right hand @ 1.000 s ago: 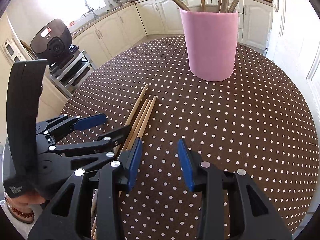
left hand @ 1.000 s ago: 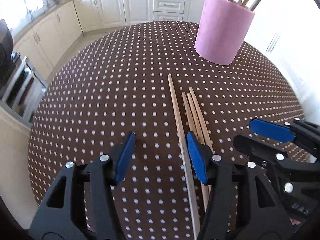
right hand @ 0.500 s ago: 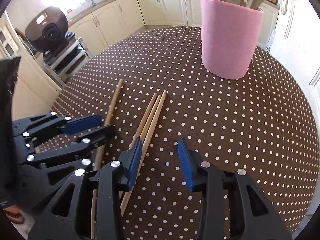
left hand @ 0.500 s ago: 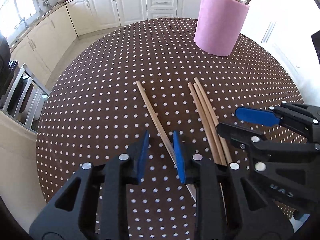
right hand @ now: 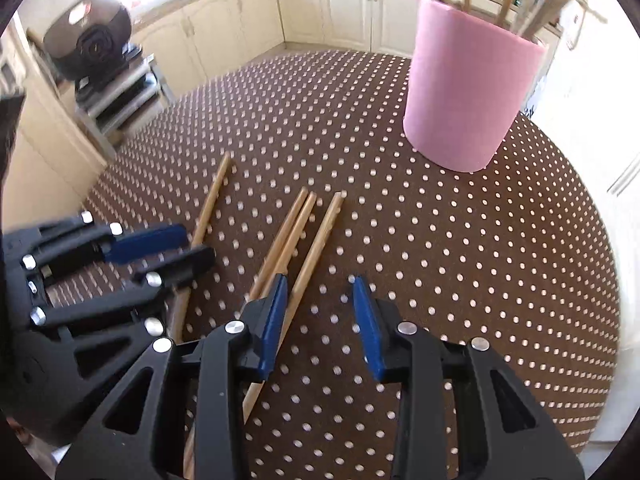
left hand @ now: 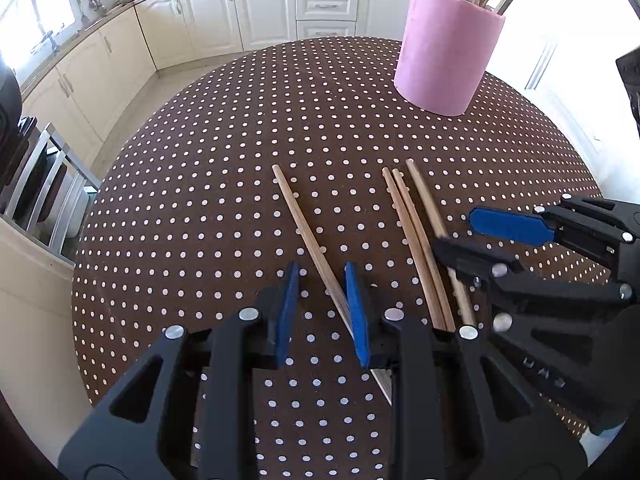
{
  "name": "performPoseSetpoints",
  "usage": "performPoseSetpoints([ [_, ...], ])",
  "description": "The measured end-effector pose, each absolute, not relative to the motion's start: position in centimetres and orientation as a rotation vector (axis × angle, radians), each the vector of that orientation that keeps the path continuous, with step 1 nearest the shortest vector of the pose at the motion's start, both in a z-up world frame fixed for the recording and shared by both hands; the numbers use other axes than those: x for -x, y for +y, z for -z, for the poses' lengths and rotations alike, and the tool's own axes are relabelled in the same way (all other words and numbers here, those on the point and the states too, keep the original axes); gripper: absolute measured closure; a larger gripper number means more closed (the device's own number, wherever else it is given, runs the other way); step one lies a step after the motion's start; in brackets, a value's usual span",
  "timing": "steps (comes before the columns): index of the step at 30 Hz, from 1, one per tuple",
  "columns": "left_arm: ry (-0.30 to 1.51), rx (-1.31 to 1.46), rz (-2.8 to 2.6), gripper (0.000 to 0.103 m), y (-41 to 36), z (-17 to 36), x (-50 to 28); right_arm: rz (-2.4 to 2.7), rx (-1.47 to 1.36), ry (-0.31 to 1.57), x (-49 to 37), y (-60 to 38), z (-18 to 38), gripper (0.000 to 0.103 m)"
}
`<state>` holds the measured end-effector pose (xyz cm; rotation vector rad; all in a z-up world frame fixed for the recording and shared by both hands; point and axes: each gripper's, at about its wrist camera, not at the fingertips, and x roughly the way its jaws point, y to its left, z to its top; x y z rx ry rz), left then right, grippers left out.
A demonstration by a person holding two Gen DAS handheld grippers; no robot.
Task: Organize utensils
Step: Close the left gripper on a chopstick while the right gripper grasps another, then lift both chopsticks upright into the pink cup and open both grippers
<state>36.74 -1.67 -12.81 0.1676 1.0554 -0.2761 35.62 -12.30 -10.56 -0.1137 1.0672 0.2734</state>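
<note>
A round table under a brown white-dotted cloth [left hand: 224, 152] fills mid-frame. A pink cylindrical holder [left hand: 444, 52] of wooden sticks stands upper right. One wooden chopstick [left hand: 304, 224] lies at centre, apart from three more wooden chopsticks [left hand: 416, 232] to its right. Cream kitchen cabinets [left hand: 208, 12] line the top.

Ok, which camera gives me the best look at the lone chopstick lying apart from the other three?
The left wrist view: the lone chopstick runs up from between the left gripper pads, its far end clear. In the right wrist view it lies at the left, partly hidden behind that gripper.
</note>
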Motion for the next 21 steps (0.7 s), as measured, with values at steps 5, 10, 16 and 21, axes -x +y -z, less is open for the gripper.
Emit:
performPoseSetpoints([
  [5,1.048,-0.158,0.271,0.088,-2.0,12.9,-36.9,-0.259,0.139,1.040,-35.7,-11.7,10.7,0.092],
  [10,1.032,-0.155,0.283,0.096,-2.6,12.9,-36.7,-0.285,0.111,1.022,-35.4,-11.5,10.9,0.098],
  [16,1.023,-0.125,0.305,0.097,-2.8,12.2,-35.9,-0.333,0.049,0.992,-34.4,-12.5,9.8,0.098],
  [21,0.967,-0.117,0.319,0.097,-2.8,9.2,-34.5,-0.365,-0.003,0.928,-33.0,-13.9,6.7,0.098],
])
